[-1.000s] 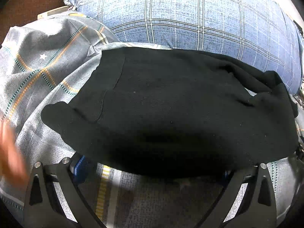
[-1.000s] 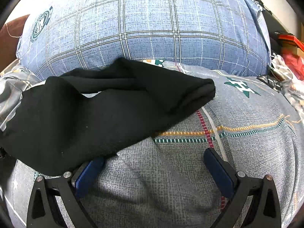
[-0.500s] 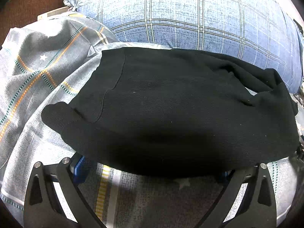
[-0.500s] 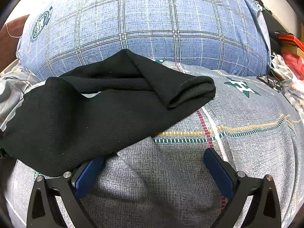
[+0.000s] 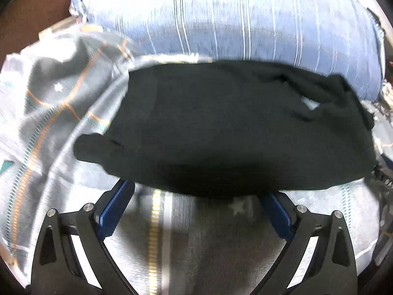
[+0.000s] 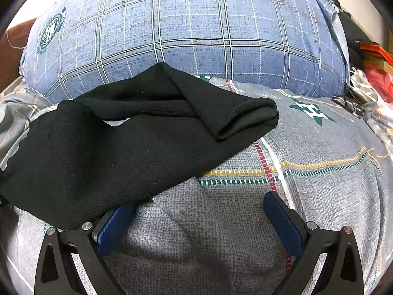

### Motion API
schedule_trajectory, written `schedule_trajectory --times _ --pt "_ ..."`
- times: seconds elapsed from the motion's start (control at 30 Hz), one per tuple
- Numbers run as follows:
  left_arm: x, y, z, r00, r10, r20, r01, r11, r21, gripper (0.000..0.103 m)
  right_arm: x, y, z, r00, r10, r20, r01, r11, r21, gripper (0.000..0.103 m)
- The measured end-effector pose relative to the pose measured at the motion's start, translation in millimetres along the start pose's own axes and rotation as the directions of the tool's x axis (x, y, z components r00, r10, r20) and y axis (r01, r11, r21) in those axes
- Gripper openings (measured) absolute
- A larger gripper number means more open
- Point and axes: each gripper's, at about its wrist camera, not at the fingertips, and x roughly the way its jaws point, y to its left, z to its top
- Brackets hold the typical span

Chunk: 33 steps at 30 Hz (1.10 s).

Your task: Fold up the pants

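Grey patterned bedding (image 6: 319, 196) covers a bed, with a blue checked pillow (image 6: 191, 36) lying across its far side.

Both tools are spread wide and hold nothing. The left tool (image 5: 196, 206) sits low over the bedding at the near hem of the black pants (image 5: 233, 127), and its blue pads (image 5: 115, 209) reach just to that dark edge — whether they touch the cloth cannot be told, since the left view is smeared by motion. The right tool (image 6: 200, 221) hangs over bare bedding, with its left pad (image 6: 113, 226) partly tucked under the near edge of the pants (image 6: 110, 152) and its right pad over open sheet.

The pants lie across the bed from left to right, already doubled lengthwise by the look of them, their far edge against the pillow. At the right end the leg cuffs (image 6: 248, 118) are stacked but sit slightly skewed, and a small gap of sheet shows between the layers further left.

The step in hand looks like taking hold for the next fold. To do it well, each tool should pinch all layers together near a corner, not just the top one. Lifting both ends level and carrying them over together would keep the skewed cuffs from sliding further apart.
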Motion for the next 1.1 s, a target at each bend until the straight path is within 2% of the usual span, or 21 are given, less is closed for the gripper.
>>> schedule_trajectory --times 0.1,0.17,0.23,0.3,0.43,0.5,0.57,0.67,0.83,1.0,1.1 --pt "-14.9 3.3 4.4 0.997 0.011 0.071 -0.011 1.000 -0.006 0.099 -0.7 1.3 0.7 1.000 -0.008 -0.024 0.008 1.000 0.015 0.103" --pt "-19.3 6.9 6.0 0.996 0.015 0.088 -0.015 1.000 -0.004 0.099 -4.9 0.5 1.5 0.999 0.034 -0.034 -0.033 0.999 0.032 0.101" --pt "-22.8 11.6 4.5 0.995 0.007 0.095 -0.006 1.000 -0.010 0.099 -15.8 -2.4 3.1 0.991 0.135 0.014 -0.135 0.987 0.083 0.081" --pt "-24.1 16.9 5.5 0.995 -0.009 0.101 0.011 1.000 -0.026 0.099 -23.4 -1.9 7.3 0.981 0.188 0.042 -0.191 0.977 0.094 0.080" --pt "-29.5 27.3 4.0 0.991 -0.061 0.119 0.070 0.995 -0.068 0.099 -41.4 2.3 14.0 0.967 0.213 0.137 -0.221 0.974 0.049 0.080" --pt "-34.8 32.5 2.0 0.988 -0.084 0.130 0.097 0.991 -0.093 0.099 -42.8 -1.2 16.5 0.953 0.264 0.146 -0.275 0.959 0.062 0.080" --pt "-39.7 41.6 -3.1 0.985 -0.109 0.133 0.127 0.983 -0.132 0.099 -41.6 -3.1 15.6 0.948 0.294 0.120 -0.305 0.949 0.083 0.080" --pt "-36.4 49.8 -8.7 0.987 -0.132 0.094 0.148 0.971 -0.186 0.099 -36.7 -10.2 9.5 0.937 0.347 0.030 -0.348 0.930 0.117 0.080" --pt "-25.3 49.8 -16.2 0.985 -0.170 0.024 0.171 0.956 -0.238 0.099 -39.9 -25.5 -1.4 0.939 0.342 0.031 -0.343 0.929 0.143 0.080" --pt "-14.3 41.0 -20.6 0.984 -0.175 -0.024 0.165 0.958 -0.237 0.099 -32.5 -34.0 -7.3 0.921 0.390 0.009 -0.384 0.902 0.196 0.080" --pt "-6.6 40.1 -22.9 0.983 -0.174 -0.050 0.156 0.956 -0.250 0.099 -24.9 -30.4 -4.0 0.930 0.366 0.013 -0.361 0.912 0.195 0.080"
